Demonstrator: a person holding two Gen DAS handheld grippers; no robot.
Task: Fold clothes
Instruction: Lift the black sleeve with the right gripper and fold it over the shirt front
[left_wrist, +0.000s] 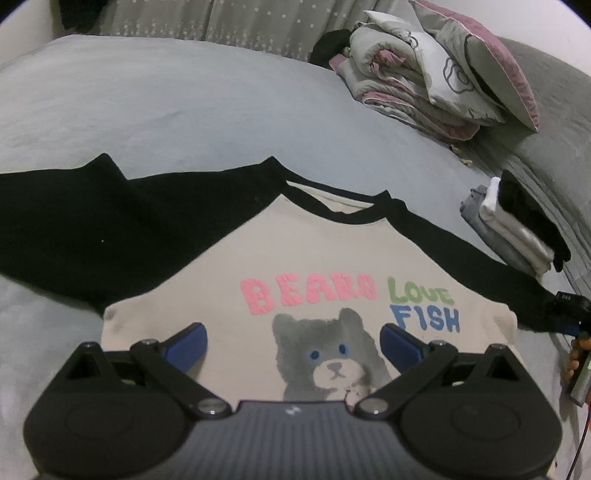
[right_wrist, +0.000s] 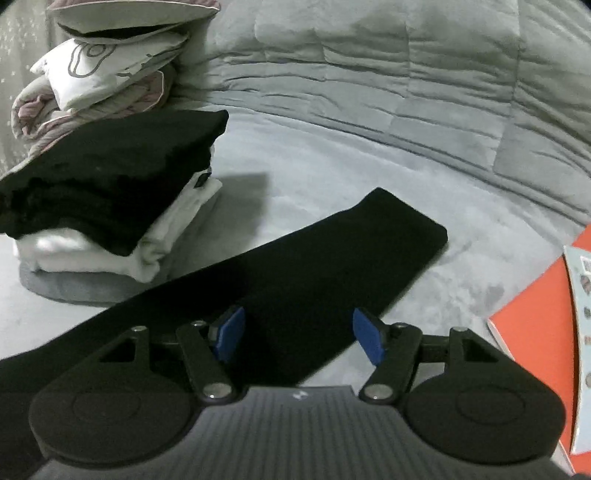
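Soft cotton shirt (left_wrist: 295, 258), limp: both grippers (left_wrist: 293, 343) (right_wrist: 299, 338) spread, empty. You pinch black sleeve (right_wrist: 332, 258) at cuff edge.

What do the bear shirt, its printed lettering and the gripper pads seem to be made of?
The bear shirt looks like soft knit fabric, likely cotton: matte and lying limp on the bed. Its lettering seems a raised, puffy print with a bumpy surface. The left gripper and right gripper have blue pads, probably rubber or soft plastic, smooth and matte; the black linkages look like hard plastic.

Black tool (right_wrist: 298, 339), blue pads (right_wrist: 229, 334), ribbed grey housing.
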